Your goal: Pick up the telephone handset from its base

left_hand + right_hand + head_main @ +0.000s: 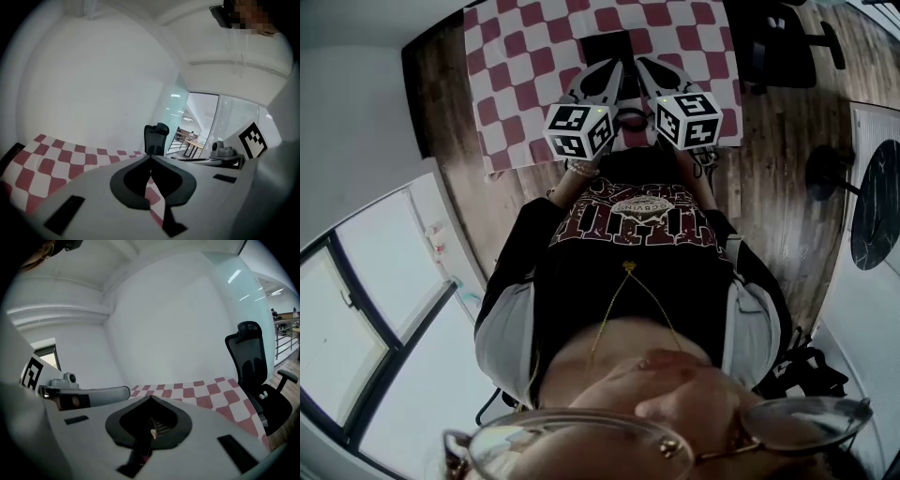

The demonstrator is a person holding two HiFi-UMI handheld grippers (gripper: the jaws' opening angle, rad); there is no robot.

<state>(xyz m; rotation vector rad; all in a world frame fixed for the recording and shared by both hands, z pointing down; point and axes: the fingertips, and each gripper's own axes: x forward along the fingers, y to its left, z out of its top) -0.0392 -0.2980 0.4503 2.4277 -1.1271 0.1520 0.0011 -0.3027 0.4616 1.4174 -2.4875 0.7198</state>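
Both grippers are held side by side over a table with a red-and-white checked cloth [525,66]. My left gripper [617,64] is shut and holds nothing; its tips meet [151,156] above the cloth [47,164]. My right gripper [641,62] also has its tips together [150,397]. Through the hollow behind its tips show a dark shape and a bit of mesh [161,427], which I cannot identify. A dark blocky object [607,45] lies on the cloth just past both tips. It may be the telephone, but its handset cannot be made out.
A black office chair [778,47] stands right of the table, also in the left gripper view [155,138] and the right gripper view [255,366]. A round dark table [877,202] is at far right. Wooden floor [769,169] surrounds the table, and glass walls [356,319] run along the left.
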